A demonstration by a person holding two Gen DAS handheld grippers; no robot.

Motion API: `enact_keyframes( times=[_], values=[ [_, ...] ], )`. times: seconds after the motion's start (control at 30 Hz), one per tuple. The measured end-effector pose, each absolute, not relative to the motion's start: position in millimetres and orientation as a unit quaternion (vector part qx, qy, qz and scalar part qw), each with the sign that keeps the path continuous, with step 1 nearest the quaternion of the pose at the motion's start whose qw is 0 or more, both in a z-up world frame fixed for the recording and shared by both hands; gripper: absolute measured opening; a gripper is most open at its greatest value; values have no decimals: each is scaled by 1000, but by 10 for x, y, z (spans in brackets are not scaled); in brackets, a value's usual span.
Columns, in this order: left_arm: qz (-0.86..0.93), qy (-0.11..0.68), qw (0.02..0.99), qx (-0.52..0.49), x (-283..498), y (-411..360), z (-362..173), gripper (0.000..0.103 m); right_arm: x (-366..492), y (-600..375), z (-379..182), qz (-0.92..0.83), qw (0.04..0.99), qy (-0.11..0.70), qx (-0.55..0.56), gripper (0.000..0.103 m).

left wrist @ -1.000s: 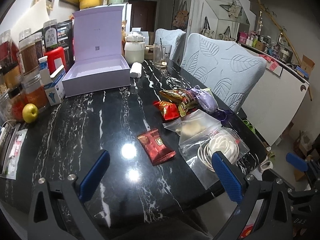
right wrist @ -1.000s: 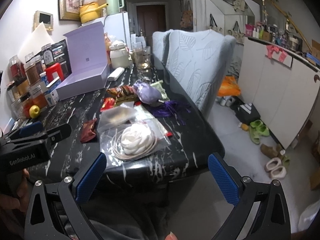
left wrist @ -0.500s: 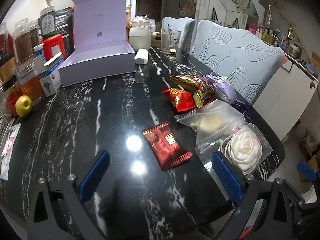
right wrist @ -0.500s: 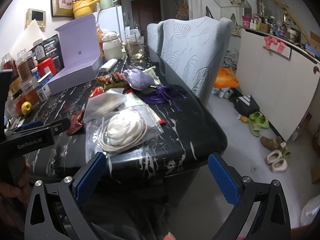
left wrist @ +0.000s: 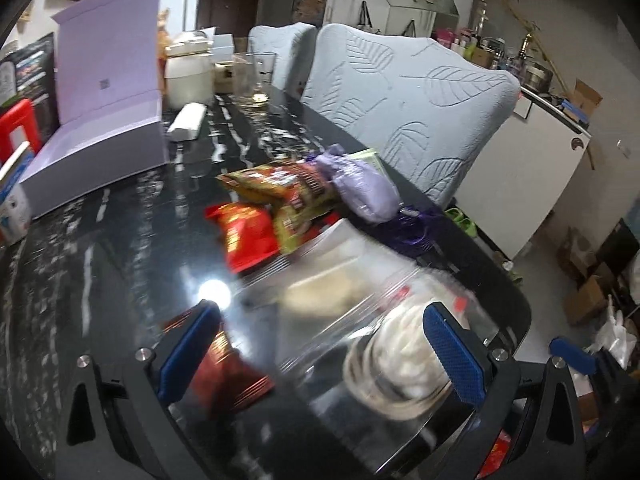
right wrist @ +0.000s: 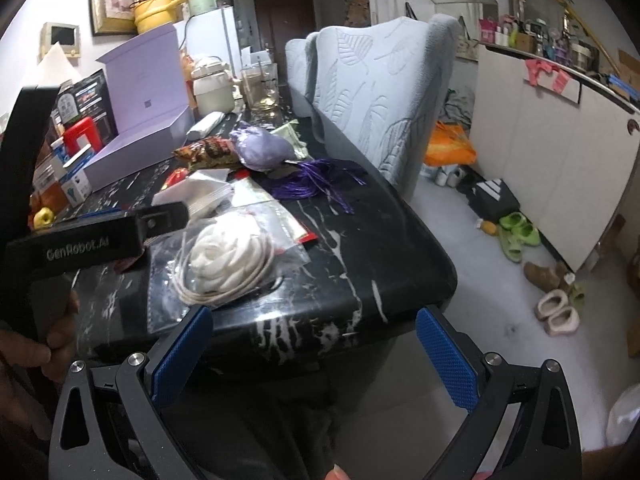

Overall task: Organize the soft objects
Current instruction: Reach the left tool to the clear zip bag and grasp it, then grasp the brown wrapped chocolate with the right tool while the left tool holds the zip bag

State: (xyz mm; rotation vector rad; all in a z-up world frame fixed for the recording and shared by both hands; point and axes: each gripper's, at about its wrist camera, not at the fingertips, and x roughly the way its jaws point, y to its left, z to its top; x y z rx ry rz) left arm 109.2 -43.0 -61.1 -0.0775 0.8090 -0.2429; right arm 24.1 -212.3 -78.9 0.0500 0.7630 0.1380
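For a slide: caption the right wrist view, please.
Open right gripper hovers off the black marble table, facing a bagged white fabric rose.

Room's pretty dim indoors, kind of a cool grey cast on everything. The glossy black table [left wrist: 120,240] throws back a hard white glare spot from an overhead light, right by my left hand-held gripper [left wrist: 320,340]. The left view is smeared with motion blur: the clear bag with the white flower [left wrist: 400,360] and the red packet [left wrist: 228,364] up close are mush, while the chair back [left wrist: 408,120] further off is sharper. The right view is way crisper, and the white flower [right wrist: 228,256] reads clean. Both are heavy fisheye, with straight lines bowing and black vignette in the corners.
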Motion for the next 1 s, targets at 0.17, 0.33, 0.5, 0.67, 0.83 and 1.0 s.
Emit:
enact_keyframes(
  times=[0.17,0.33,0.5,0.67,0.83,1.0],
  values=[
    [-110,409,906,-25,1314,-551,-689,103,248,-2218,-793,63,925,374,39,103],
    [-110,420,900,-19,1451,-590,-733,103,258,-2253,-783,55,926,371,41,103],
    [-119,427,896,-15,1508,-583,-784,84,272,-2272,-790,55,924,374,49,103],
    [-141,426,893,-27,1459,-524,-795,59,269,-2280,-794,57,924,374,52,103],
    [-138,419,897,-33,1404,-491,-767,54,280,-2263,-805,61,923,375,53,103],
    [-135,398,907,-31,1243,-396,-582,51,275,-2253,-796,67,923,374,54,103]
  ],
)
